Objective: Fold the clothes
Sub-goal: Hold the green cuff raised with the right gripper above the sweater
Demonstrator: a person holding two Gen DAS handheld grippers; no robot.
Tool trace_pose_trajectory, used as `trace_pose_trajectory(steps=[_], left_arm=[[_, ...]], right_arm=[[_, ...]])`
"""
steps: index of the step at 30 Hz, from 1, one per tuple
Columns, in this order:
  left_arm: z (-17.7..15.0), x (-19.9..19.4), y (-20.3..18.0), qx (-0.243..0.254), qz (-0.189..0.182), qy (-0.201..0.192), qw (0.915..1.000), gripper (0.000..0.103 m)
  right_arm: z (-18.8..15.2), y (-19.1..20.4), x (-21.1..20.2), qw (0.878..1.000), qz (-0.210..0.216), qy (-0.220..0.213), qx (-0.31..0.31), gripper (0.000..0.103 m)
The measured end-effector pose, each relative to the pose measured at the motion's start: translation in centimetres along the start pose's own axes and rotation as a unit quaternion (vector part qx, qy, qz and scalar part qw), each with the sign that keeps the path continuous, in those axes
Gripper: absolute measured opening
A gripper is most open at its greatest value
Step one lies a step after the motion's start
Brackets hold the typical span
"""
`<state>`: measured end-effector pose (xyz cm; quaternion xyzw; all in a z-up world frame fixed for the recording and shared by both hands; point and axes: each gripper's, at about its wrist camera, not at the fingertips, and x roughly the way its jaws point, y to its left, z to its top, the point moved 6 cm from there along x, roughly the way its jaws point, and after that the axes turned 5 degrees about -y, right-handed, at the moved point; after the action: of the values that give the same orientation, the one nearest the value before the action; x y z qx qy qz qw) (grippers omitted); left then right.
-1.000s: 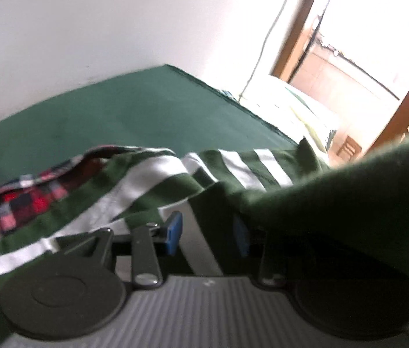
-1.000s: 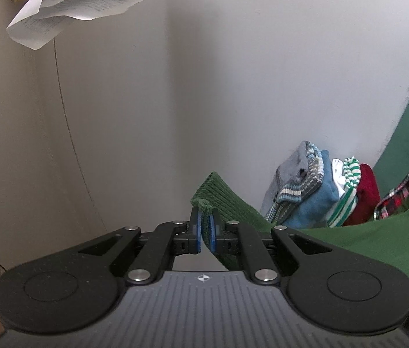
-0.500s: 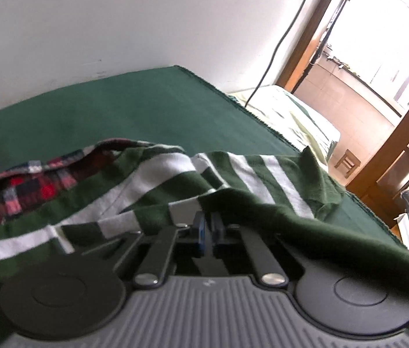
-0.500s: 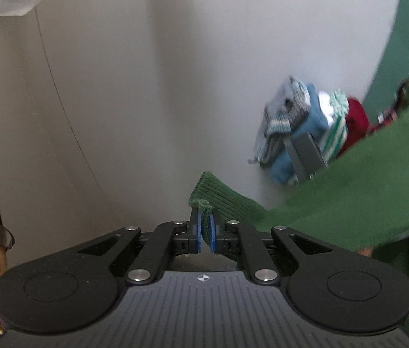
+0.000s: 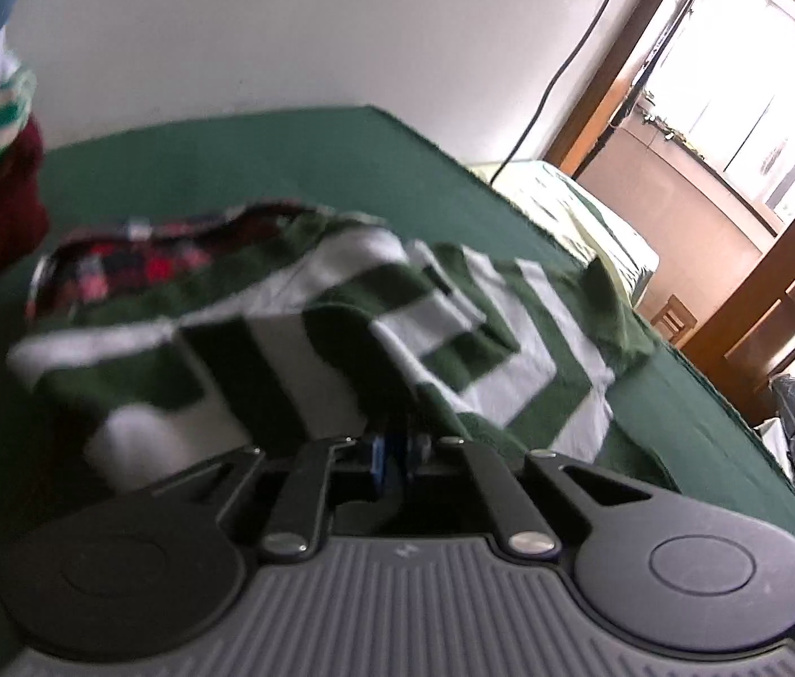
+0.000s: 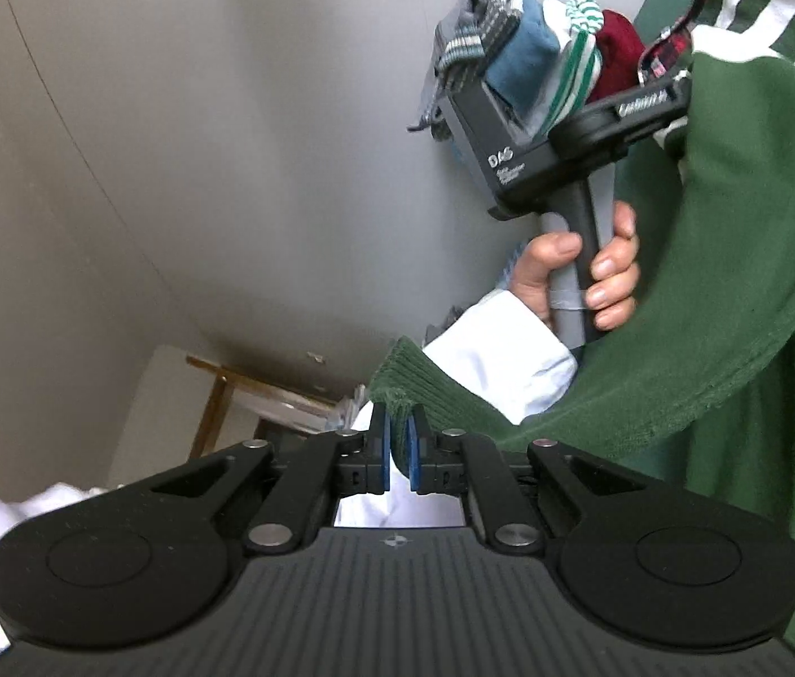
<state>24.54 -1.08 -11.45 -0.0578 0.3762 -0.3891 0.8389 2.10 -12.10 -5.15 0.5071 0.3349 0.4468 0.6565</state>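
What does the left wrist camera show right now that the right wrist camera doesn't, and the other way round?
Only the left wrist view shows the green bed surface, the sunlit doorway and the black cable on the wall. Only the right wrist view shows the person's hand gripping the other tool's handle, the white sleeve, and the right gripper shut on the ribbed cuff. Both show the green striped sweater, the plaid garment and the stack of folded clothes.

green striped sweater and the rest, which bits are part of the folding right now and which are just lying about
In the job:
green striped sweater
ribbed cuff in the right gripper
left gripper, shut on sweater fabric

Lying about:
plaid shirt
stack of folded clothes
green bedcover
black cable
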Motion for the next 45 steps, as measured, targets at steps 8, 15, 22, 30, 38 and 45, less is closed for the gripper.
trace_pose_trajectory(steps=[8, 15, 22, 30, 38, 45], left_arm=[[-1.2, -3.1, 1.4, -0.06, -0.024, -0.007, 0.9979, 0.039], [-2.0, -5.1, 2.7, -0.1, -0.018, -0.018, 0.9946, 0.043], [-2.8, -6.1, 1.1, -0.104, -0.047, -0.017, 0.9933, 0.058], [-3.6, -6.2, -0.1, -0.085, -0.027, -0.012, 0.9959, 0.059], [-4.3, -4.1, -1.2, -0.062, 0.018, 0.008, 0.9979, 0.068], [-4.7, -3.4, -3.3, -0.022, 0.056, 0.004, 0.9982, 0.03]], right_arm=[[-0.5, 0.2, -1.2, 1.0, -0.01, 0.009, -0.003, 0.007], [0.5, 0.7, -1.5, 0.999, -0.015, 0.005, -0.029, 0.007], [0.6, 1.3, -2.3, 0.994, -0.056, 0.023, -0.093, 0.007], [-0.2, 2.3, -2.3, 0.977, -0.102, 0.041, -0.183, 0.007], [-2.3, 4.2, -2.1, 0.939, -0.161, 0.076, -0.295, 0.007], [-4.5, 4.8, -2.2, 0.906, -0.2, 0.092, -0.363, 0.007]])
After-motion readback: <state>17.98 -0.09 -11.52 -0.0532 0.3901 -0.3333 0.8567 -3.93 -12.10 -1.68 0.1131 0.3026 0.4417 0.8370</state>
